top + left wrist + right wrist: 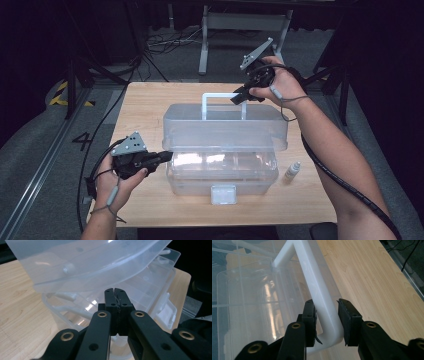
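On the wooden table [150, 100] stands a clear plastic box [222, 172], lid raised; the right gripper [240, 97] clamps the lid's white handle [317, 287] at its corner; the left gripper [167, 156], jaws closed empty, touches the box's left end.

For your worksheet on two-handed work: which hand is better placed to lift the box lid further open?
The right. Its tool already straddles the white handle on the raised lid, seemingly gripping it. The left tool is shut, holding nothing, beside the box at its left end.
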`<state>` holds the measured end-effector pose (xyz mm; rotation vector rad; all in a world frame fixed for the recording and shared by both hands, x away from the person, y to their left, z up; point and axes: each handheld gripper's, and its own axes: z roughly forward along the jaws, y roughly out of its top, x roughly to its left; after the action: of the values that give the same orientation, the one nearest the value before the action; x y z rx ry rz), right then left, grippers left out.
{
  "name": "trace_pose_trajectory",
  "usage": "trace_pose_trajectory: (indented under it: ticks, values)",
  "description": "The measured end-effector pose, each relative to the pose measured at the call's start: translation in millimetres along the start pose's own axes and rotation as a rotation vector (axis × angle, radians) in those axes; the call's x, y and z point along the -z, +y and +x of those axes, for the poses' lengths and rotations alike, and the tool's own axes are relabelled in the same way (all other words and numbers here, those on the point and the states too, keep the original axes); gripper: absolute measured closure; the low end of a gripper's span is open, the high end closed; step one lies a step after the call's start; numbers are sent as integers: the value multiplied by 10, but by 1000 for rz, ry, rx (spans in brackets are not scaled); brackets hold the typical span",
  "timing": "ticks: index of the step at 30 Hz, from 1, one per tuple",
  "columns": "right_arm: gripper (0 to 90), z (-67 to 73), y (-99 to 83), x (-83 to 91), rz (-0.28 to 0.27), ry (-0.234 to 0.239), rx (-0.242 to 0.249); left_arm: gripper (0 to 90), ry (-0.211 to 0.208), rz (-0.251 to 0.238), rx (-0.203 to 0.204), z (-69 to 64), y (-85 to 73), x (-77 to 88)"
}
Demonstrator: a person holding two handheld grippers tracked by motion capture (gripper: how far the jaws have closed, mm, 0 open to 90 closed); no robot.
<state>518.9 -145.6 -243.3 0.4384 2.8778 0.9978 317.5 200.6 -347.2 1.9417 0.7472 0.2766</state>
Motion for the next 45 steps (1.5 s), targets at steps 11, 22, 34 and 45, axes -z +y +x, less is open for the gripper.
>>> trace_pose_trajectory:
  ticks: [11,22,34,45]
  values:
    - [686,26,-19,-1,-13,-9,-4,898,27,-31,15,-10,13,-30]
    - [619,71,-64,171,-122,-59,-9,898,33,-14,5,1,48,-75]
    - [594,130,-280,642,-255,-139,-42,898,47,-13,-9,37,137,-76]
    - [604,307,-559,993,-318,-190,-67,897,40,-33,-9,97,248,-119]
